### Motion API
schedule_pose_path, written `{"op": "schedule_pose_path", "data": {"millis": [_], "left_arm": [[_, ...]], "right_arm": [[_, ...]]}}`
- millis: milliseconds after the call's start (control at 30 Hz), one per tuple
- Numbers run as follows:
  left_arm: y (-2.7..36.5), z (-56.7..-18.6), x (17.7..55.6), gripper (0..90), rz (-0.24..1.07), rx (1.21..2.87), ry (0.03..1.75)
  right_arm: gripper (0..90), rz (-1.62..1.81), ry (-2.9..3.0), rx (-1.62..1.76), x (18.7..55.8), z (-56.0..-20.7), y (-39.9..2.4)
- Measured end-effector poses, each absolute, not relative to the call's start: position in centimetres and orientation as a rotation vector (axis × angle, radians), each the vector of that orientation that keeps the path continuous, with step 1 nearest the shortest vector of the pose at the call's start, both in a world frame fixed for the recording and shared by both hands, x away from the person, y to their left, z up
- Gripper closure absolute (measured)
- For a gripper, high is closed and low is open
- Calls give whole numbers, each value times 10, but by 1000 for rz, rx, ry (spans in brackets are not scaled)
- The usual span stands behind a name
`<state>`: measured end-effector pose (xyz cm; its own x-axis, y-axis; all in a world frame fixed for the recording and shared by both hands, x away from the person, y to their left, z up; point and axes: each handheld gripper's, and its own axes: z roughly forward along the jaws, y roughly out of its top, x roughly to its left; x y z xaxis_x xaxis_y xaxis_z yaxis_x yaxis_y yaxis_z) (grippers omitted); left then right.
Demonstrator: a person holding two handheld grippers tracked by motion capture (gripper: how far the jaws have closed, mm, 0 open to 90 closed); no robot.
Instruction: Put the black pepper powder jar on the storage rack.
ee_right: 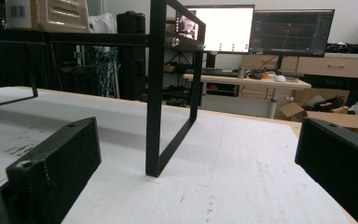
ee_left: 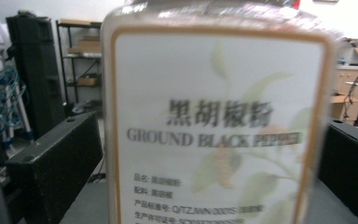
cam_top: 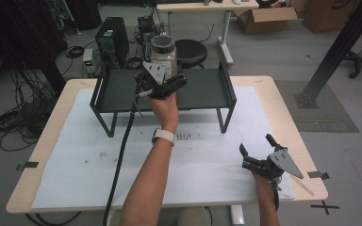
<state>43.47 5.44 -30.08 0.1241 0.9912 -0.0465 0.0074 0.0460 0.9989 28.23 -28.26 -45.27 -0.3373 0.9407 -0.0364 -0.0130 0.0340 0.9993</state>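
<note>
A clear jar of ground black pepper [cam_top: 163, 51] with a dark lid stands upright over the back of the black metal shelf [cam_top: 207, 89]. My left gripper [cam_top: 164, 76] is shut on it from the near side. In the left gripper view the jar's white label [ee_left: 214, 130] sits between the two black fingers [ee_left: 56, 163], whose inner faces meet its sides. I cannot tell whether the jar's base touches the shelf. My right gripper [cam_top: 255, 143] rests open and empty low over the table's front right, its fingers [ee_right: 56, 172] wide apart and facing the shelf's leg [ee_right: 156, 93].
The shelf stands on a white mat [cam_top: 207, 155] covering the wooden table [cam_top: 287, 113]. Small dark marks [cam_top: 184, 136] lie on the mat in front of the shelf. Behind the table are a black stool [cam_top: 192, 51], a computer case [cam_top: 112, 37] and cables.
</note>
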Motion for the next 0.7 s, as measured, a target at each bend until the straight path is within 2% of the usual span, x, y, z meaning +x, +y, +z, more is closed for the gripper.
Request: {"op": "schedule_pose_path", "data": {"millis": [700], "left_arm": [[63, -288, 394, 3, 1043, 1213, 1067]], "right_arm": [[0, 1427, 1479, 998, 283, -452, -282]]}}
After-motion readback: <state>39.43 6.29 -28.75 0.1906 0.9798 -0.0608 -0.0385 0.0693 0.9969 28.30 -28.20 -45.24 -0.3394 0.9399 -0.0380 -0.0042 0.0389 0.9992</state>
